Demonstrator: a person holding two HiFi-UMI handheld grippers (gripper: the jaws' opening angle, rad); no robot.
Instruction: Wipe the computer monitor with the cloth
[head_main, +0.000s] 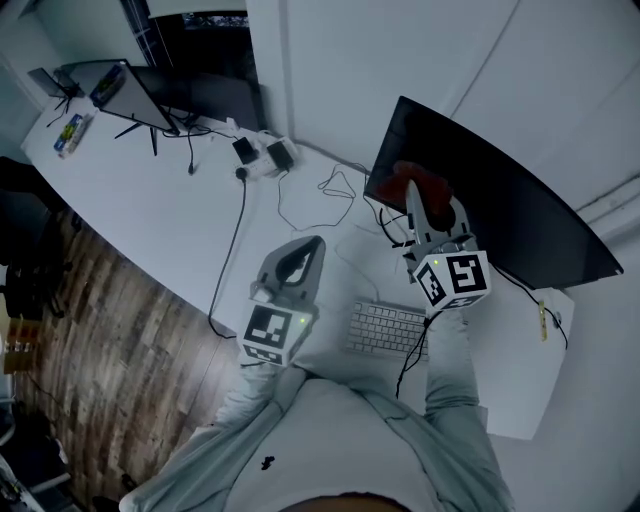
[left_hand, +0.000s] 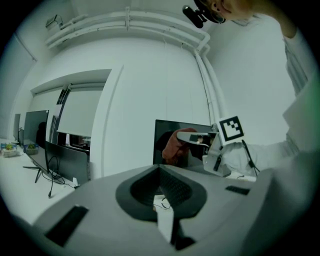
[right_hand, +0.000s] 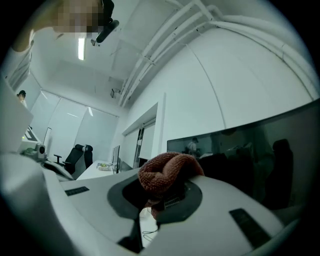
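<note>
Dim, bluish, fisheye-warped edges

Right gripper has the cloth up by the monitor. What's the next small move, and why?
Probably ease the right gripper forward so the cloth presses flat on the monitor. Its jaws clamp the cloth right in front of the dark screen, but contact is unclear.

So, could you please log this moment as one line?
right gripper shut on cloth | cloth at monitor screen | left gripper shut, empty, over desk
</note>
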